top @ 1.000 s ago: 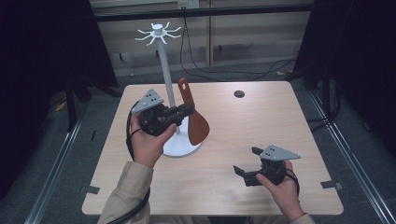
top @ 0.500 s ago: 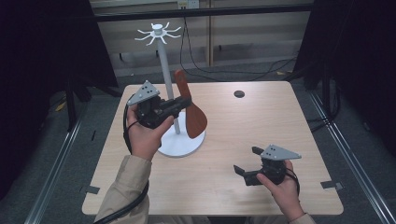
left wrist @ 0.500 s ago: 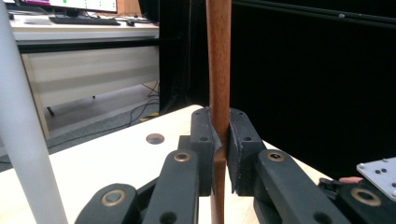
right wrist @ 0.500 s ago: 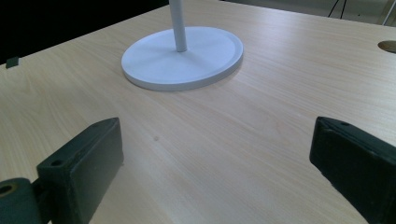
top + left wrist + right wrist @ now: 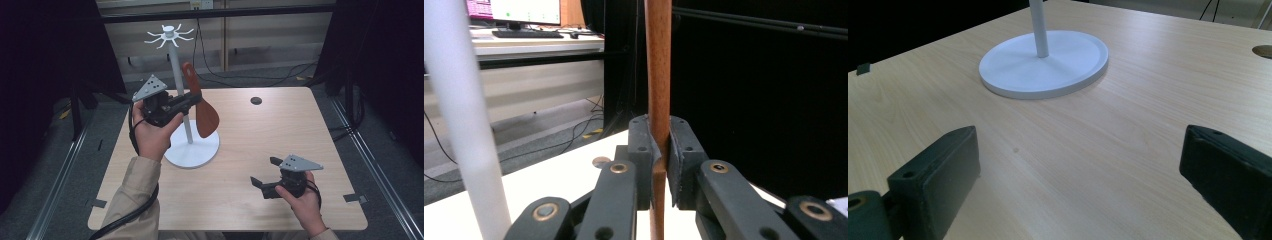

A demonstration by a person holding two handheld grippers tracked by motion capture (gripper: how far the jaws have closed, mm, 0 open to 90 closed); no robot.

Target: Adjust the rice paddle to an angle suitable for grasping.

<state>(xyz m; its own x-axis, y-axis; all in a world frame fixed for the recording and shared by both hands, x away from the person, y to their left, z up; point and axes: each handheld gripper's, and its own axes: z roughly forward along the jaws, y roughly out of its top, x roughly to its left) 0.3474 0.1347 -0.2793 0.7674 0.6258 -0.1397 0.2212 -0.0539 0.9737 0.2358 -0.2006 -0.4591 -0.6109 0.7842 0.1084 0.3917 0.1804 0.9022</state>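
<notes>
One wooden spatula [image 5: 200, 102] in left tongs [image 5: 192, 101], right tongs [image 5: 263, 172] agape.

Brown wooden spatula [image 5: 199, 102], upright, blade down, lifted beside white stand [image 5: 176, 90]

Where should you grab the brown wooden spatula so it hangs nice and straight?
Best on its thin handle, from the side, jaws flat against the two wide faces. That is how the left gripper holds the wooden spatula now: shut on the narrow handle, upright beside the white stand, with the broad blade hanging below. The blade is probably too wide and curved for a steady pinch.
</notes>
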